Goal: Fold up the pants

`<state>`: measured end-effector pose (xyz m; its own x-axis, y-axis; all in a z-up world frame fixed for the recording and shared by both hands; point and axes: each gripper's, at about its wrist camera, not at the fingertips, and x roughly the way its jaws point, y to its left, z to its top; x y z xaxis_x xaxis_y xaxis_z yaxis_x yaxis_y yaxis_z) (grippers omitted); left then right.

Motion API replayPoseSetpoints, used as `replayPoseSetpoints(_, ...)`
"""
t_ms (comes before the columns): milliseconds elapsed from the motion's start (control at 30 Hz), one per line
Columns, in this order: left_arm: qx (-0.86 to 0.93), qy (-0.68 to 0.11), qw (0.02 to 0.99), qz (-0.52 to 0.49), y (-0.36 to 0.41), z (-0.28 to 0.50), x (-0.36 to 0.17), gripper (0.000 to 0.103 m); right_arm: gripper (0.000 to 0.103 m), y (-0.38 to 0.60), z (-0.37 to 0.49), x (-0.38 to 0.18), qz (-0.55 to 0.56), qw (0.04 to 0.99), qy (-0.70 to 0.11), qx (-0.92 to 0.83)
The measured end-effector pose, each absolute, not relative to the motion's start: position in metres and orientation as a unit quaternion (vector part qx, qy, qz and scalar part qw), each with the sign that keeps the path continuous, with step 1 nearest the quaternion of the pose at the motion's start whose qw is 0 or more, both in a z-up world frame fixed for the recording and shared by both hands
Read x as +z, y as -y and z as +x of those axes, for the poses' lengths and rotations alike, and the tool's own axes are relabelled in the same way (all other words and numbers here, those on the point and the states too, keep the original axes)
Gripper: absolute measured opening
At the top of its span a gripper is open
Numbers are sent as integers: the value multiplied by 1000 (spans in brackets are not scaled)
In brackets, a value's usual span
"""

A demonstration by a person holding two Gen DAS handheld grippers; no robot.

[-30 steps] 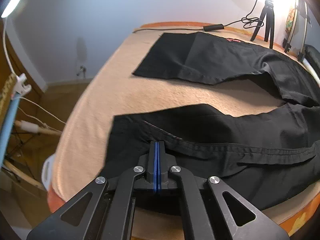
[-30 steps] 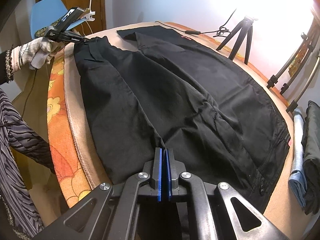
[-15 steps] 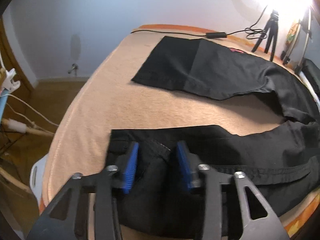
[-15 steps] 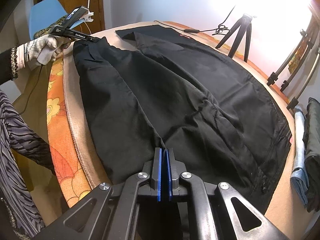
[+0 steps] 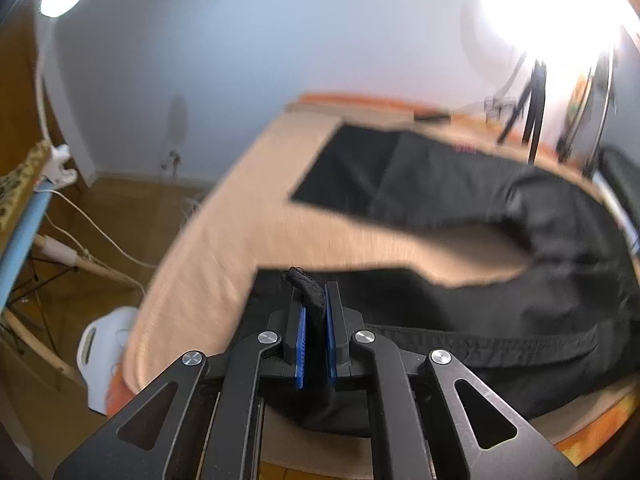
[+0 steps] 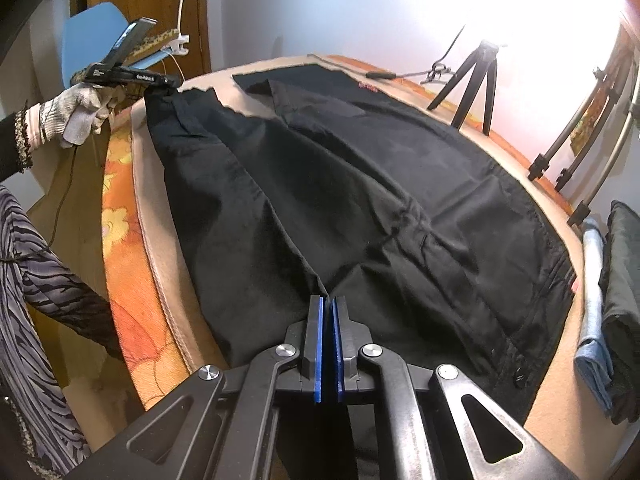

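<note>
- Your left gripper (image 5: 316, 312) has its jaws closed on a small fold of the black pants (image 6: 360, 200), at the end of the nearer leg.
- Your right gripper (image 6: 327, 344) has its jaws closed on the pants near the waist.
- The pants lie spread on the beige blanket (image 5: 224, 240), with both legs apart.
- A tripod (image 6: 472, 84) stands near the far edge.
- The left view is blurred.

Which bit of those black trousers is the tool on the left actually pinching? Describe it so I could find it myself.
On the beige bed lie black pants with two legs. The near leg ends at the bed's left edge, where the left gripper is shut on its hem corner, a small dark tab poking up between blue pads.
</note>
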<state>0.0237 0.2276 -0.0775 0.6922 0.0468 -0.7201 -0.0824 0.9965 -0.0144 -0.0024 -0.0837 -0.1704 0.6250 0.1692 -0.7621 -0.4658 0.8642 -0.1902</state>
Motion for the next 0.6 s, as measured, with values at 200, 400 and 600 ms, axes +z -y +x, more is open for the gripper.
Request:
replayPoseSetpoints(200, 39, -321, 944, -63, -230, 17, -31, 7, 1, 80, -13, -136, -196, 900, -349, 171)
replayPoseSetpoints(400, 38, -277, 958, -69, -221, 40, 4, 7, 0, 90, -2, -89, -204, 919, -307, 139)
replayPoseSetpoints(600, 45, -242, 967, -68, -218, 70, 32, 7, 0, 95, 34, -43, -242, 924, -279, 102)
